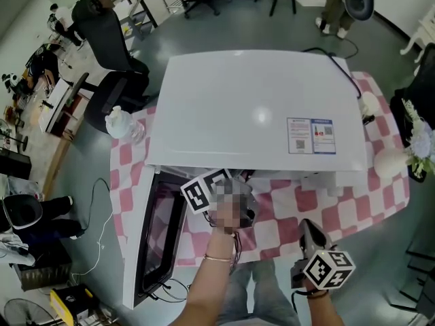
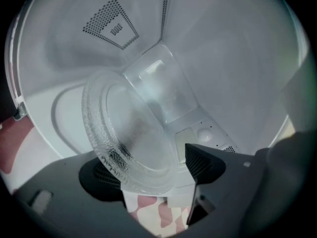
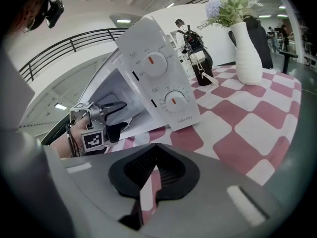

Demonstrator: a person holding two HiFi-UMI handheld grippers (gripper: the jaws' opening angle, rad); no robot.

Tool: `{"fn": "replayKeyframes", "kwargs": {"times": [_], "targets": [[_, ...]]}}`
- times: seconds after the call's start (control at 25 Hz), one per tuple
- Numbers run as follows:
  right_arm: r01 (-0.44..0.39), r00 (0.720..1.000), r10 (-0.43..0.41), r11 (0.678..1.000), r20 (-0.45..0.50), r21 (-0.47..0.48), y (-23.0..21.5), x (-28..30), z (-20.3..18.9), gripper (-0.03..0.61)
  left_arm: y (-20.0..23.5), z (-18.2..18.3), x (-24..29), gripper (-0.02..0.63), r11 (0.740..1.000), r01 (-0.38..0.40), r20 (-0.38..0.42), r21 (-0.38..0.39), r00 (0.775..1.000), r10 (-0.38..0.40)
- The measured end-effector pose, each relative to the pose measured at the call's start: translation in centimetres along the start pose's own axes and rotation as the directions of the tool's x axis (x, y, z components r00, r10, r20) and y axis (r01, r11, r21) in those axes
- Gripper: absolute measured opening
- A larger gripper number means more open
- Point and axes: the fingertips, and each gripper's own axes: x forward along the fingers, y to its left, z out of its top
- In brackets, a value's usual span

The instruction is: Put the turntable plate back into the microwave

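Note:
The glass turntable plate (image 2: 126, 133) sits tilted in the left gripper view, inside the white microwave's cavity (image 2: 223, 58). My left gripper (image 2: 148, 170) reaches into the cavity, and its jaws stand wide apart with the plate's near rim between them. The left pad (image 2: 101, 175) is beside the rim and the right pad (image 2: 200, 162) stands clear of it. In the head view only its marker cube (image 1: 204, 191) shows below the microwave (image 1: 251, 107). My right gripper (image 3: 151, 180) hangs shut and empty over the tablecloth, in front of the microwave's right side (image 1: 311, 233).
The microwave door (image 1: 160, 236) hangs open to the left. A white vase with flowers (image 3: 246, 48) and a dark bottle (image 3: 200, 68) stand right of the control panel (image 3: 163, 90). A clear bottle (image 1: 122, 122) sits at the table's left. Office chairs (image 1: 109, 39) stand behind.

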Motion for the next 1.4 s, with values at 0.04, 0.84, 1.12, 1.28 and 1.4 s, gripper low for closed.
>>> {"fn": "replayKeyframes", "kwargs": {"times": [0.04, 0.84, 1.12, 1.28, 1.4], "targets": [[0.000, 1.000, 0.000, 1.000, 0.001, 0.000, 0.0, -0.1, 0.0, 0.009, 0.1, -0.1, 0.0, 0.379, 1.000, -0.009, -0.009, 0.015, 1.000, 0.009], [-0.014, 1.000, 0.014, 1.000, 0.006, -0.005, 0.6, -1.4, -1.0, 0.009, 0.0, -2.6, -1.2, 0.416, 0.981, -0.072, -0.108, 0.178, 0.990, 0.092], [-0.020, 1.000, 0.020, 1.000, 0.000, -0.012, 0.9, -1.8, -1.3, 0.009, 0.1, -3.0, -2.0, 0.416, 0.981, -0.075, -0.117, 0.177, 0.988, 0.097], [-0.023, 1.000, 0.023, 1.000, -0.001, -0.018, 1.0, -1.8, -1.4, 0.009, 0.3, -3.6, -2.6, 0.416, 0.978, -0.083, -0.131, 0.192, 0.985, 0.110], [-0.027, 1.000, 0.027, 0.999, -0.005, -0.023, 1.3, -1.8, -1.5, 0.009, 0.2, -3.7, -2.8, 0.420, 0.981, -0.070, -0.128, 0.181, 0.987, 0.094]]}}
